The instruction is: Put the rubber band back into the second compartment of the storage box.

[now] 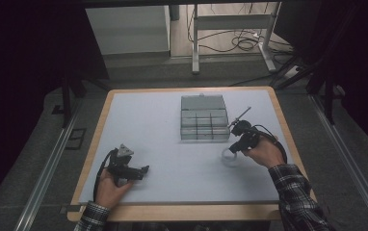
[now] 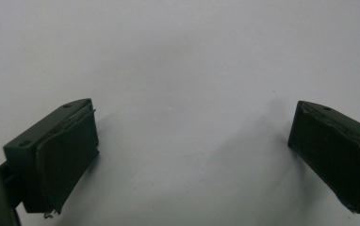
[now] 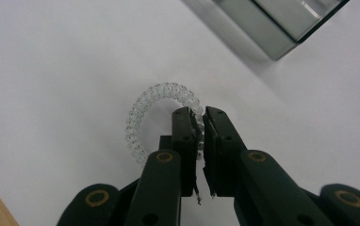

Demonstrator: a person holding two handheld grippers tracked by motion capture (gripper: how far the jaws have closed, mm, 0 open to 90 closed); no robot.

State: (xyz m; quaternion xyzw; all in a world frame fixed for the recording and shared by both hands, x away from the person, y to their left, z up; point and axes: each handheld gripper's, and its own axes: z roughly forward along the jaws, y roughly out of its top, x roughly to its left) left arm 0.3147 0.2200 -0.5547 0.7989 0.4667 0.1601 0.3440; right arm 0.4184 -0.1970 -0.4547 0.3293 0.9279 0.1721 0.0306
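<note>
Toward the lower right of the high view, the right claw [image 1: 232,150] was pinched onto a clear, coiled plastic hair-tie ring [image 1: 229,156] that lay on the pale grey tabletop with a light wooden rim [image 1: 172,212]. In the right gripper view its two black jaws stood nearly together at the centre of the frame, with the ring's [image 3: 140,117] right side caught between them and the rest of the loop curving out to the left. A clear plastic compartment box with a lid raised at its far side [image 1: 204,118] sat just above the ring, near the centre of the high view; its corner [image 3: 282,23] showed at the upper right of the right gripper view. At the lower left, the left claw [image 1: 146,170] rested low over bare tabletop, its jaws spread wide and holding nothing.
</note>
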